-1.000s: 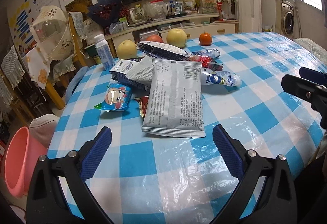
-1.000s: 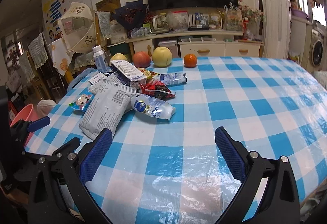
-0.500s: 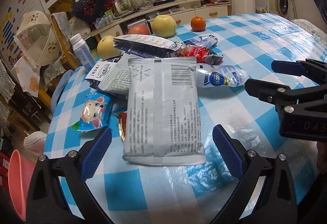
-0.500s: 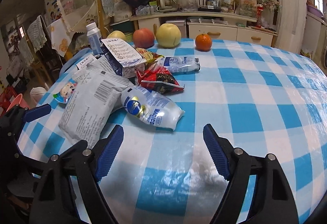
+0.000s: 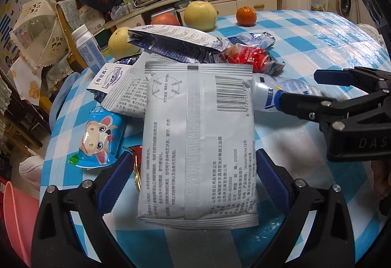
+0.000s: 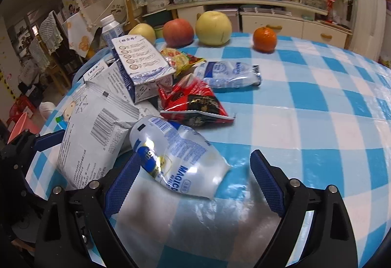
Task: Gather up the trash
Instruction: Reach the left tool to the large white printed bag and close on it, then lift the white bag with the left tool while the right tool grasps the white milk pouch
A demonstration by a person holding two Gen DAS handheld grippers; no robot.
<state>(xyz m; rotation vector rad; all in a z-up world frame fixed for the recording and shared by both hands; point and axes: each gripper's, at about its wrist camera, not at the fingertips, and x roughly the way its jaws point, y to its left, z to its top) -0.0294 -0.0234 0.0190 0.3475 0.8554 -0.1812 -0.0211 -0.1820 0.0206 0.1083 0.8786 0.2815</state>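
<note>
The left wrist view alone showed the flat grey-white printed plastic packet [image 5: 199, 140] lying lengthwise between the jaws of the left gripper [image 5: 193, 182], which stood wide apart with neither pad pressing on it, and a small blue cartoon-cow wrapper [image 5: 99, 140] at the left of the frame. The right wrist view alone showed the crumpled white-and-blue plastic pouch [image 6: 178, 160] low in the frame between the jaws of the right gripper [image 6: 195, 176], which were opening with no pad on it, plus a yellow snack wrapper [image 6: 178, 57] behind the red-and-black foil bag [image 6: 195, 104]. All lay on the blue-and-white checked desk [image 6: 317, 101], with a blue-and-white carton [image 6: 139, 65] heaped on the pile, and a yellow pear [image 6: 213, 27], a red apple [image 6: 178, 32] and an orange tangerine [image 6: 264, 39] along the far edge. The right gripper crossed the right of the left view, hiding part of the pouch. Compared with a second earlier, both grippers had come closer to the pile.
</note>
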